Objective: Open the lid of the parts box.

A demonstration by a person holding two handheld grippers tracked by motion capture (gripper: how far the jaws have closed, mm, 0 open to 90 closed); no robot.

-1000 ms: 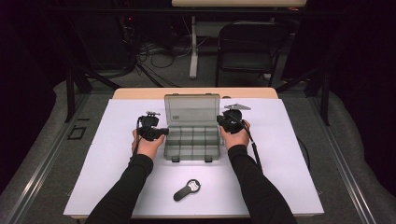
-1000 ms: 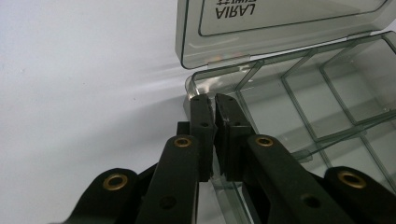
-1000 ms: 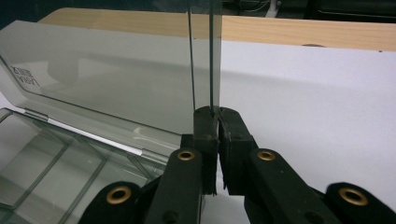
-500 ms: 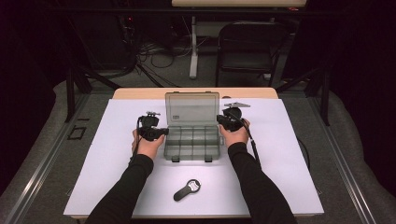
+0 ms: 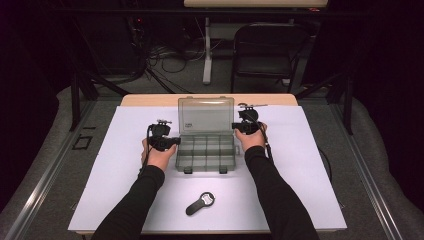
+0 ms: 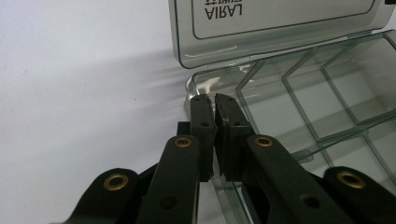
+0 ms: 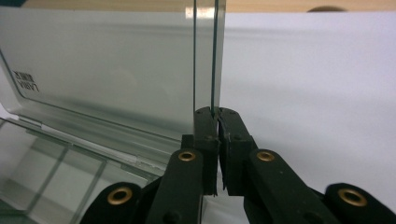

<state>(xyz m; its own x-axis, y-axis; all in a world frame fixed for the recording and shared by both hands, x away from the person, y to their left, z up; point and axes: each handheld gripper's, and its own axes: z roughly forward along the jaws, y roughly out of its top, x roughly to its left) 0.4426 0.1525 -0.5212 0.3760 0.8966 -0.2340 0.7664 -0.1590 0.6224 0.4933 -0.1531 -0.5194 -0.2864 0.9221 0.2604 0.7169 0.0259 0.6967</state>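
A clear plastic compartment box stands open in the middle of the white table, its lid raised at the back. My left gripper is shut on the left wall of the box's base. In the left gripper view the jaws pinch that wall just behind the box's corner, with empty compartments to the right. My right gripper is shut on the lid's right edge. In the right gripper view the thin edge of the lid runs straight up from between the jaws.
A black, flat hand tool with a round white end lies near the table's front edge. The white sheet covers most of the tabletop. Behind the table stand a folding chair and cables on the floor.
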